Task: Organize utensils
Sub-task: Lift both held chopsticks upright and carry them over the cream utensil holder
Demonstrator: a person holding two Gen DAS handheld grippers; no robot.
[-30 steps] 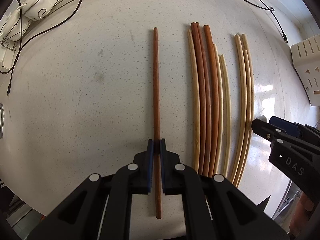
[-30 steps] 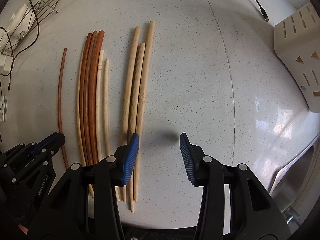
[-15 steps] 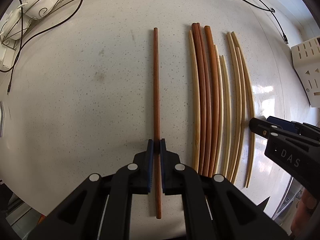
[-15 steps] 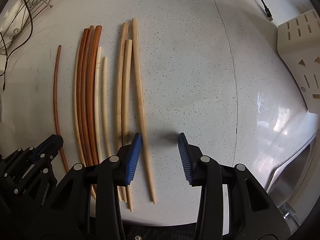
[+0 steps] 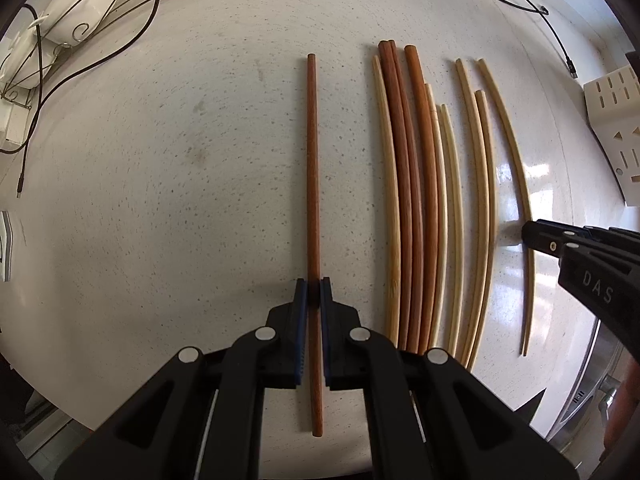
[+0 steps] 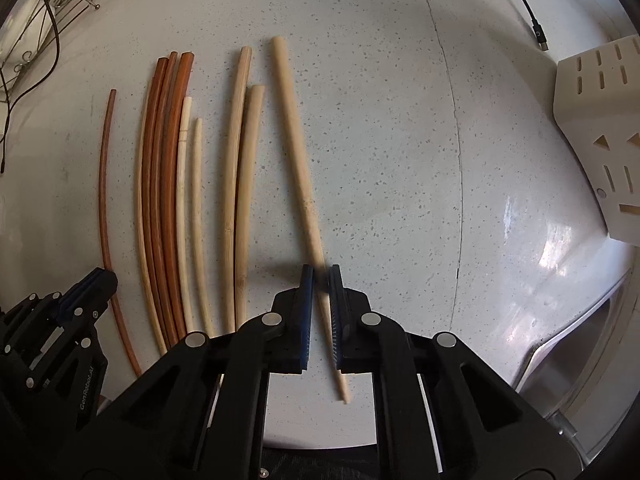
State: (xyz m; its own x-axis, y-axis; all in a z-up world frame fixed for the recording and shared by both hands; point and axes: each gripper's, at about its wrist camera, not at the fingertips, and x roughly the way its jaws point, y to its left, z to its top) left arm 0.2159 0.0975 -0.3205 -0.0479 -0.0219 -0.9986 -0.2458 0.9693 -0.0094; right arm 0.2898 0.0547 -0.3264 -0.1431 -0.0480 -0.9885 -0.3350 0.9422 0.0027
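Left claw is clamped on a dark chopstick, whose long axis runs straight from 6 to 12 o'clock in the left wrist view, in line with the fingers. That stick lies alone on the counter, apart from the main bundle at 3 o'clock of it.

Right claw is closed on a pale chopstick. This one is skewed: from the grip its thick end leans toward 11 o'clock, while its thin tip pokes back past the fingers toward 5 o'clock. Two pale mates lie just beside it at 9 o'clock, running nearly 6 to 12.

The relation that matters, as I judge it: each claw grips near the tapered end, so each stick's length reaches ahead at 12 o'clock. The pale stick's tilt is what needs correcting, by swinging its far end toward 1 o'clock until it parallels its mates. The dark stick's likely group, the brown sticks in the bundle, lies nearer the left claw than the right.

A slotted white block stands at 2 o'clock of the right claw.
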